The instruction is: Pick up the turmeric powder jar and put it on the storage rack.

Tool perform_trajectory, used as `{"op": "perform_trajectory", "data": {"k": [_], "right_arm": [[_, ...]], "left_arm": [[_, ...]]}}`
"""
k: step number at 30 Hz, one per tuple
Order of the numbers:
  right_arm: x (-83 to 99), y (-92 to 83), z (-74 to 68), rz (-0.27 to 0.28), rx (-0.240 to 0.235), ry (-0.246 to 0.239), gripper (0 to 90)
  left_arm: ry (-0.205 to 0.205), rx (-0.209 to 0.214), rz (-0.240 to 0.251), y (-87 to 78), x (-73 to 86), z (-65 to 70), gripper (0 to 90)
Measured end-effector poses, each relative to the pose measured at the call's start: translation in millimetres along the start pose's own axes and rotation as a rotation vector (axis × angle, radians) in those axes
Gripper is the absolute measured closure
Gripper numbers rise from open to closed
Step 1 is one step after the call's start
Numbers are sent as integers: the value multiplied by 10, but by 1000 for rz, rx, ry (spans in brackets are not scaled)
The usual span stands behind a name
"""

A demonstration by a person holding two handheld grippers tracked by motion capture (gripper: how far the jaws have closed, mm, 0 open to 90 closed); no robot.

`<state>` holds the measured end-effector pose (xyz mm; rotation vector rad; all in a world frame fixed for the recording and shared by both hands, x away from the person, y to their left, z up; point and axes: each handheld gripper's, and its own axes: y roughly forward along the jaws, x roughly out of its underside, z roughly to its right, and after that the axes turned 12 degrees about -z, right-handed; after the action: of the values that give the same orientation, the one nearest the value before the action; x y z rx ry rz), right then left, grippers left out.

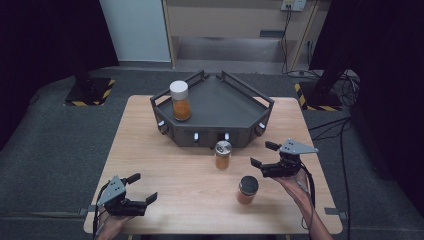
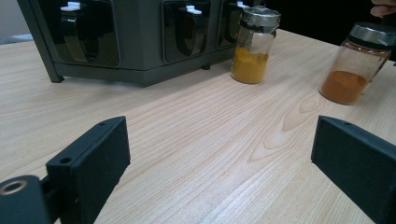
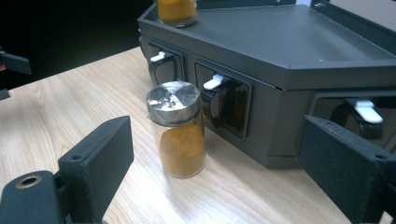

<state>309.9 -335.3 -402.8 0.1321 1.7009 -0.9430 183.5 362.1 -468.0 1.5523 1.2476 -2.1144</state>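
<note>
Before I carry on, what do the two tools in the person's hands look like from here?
Both are black two-jaw tools. The left tool and right tool each carry a grey three-cornered plate on top, with small dark holes. The jaws are flat, matte black blocks with small screw holes near their edges, and a brass-coloured ring shows at each base in the gripper views. A dark cable trails from each. Forearms are bare; no sleeves show.

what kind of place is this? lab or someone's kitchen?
Most likely a lab or recording studio, not a kitchen. A lone wooden table stands on grey carpet between black curtains, with hazard-striped stand bases and loose cables behind. The spice jars and dark rack look like staged props.
</note>
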Motion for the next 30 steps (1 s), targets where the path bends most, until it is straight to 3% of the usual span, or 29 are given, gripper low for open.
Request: {"op": "perform_trajectory", "data": {"k": [11, 19, 30], "right_arm": [[-172, 244, 58, -34, -28, -37, 118], [-273, 418, 136, -51, -85, -53, 125], [-417, 584, 195, -84, -126, -104, 136]], "left_arm": [[-1, 1, -1, 2, -2, 0, 36], [-2, 2, -3, 1, -3, -1, 36], [0, 1, -5, 7, -7, 2, 36]]}}
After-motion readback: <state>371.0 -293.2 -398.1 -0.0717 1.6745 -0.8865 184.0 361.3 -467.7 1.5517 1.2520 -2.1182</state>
